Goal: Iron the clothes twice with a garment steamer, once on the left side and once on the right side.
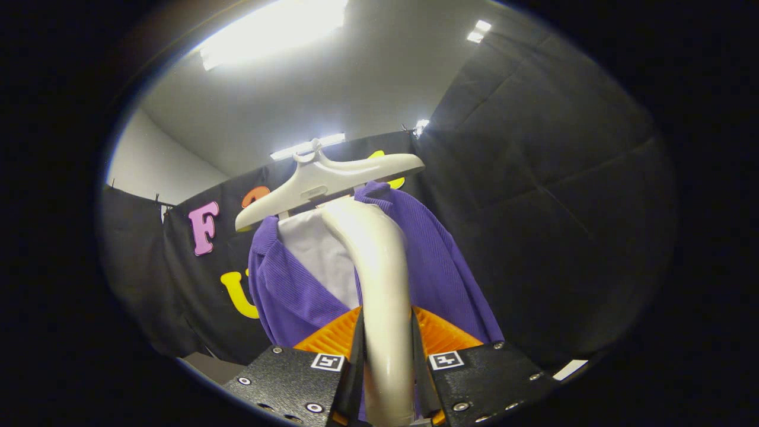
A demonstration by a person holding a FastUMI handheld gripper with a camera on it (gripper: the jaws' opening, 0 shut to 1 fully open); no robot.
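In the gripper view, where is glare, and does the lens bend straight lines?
Gripper view: the ceiling light panel is blown out white; the steamer, clamped in the claw, shows soft highlights; the hanger and the purple garment lean and curve from fisheye distortion.

The setting was a cloth-walled recording booth inside a plain room: black cloth walls hung on all sides, beneath a white ceiling with strip lights, where a purple garment hung on a white hanger.
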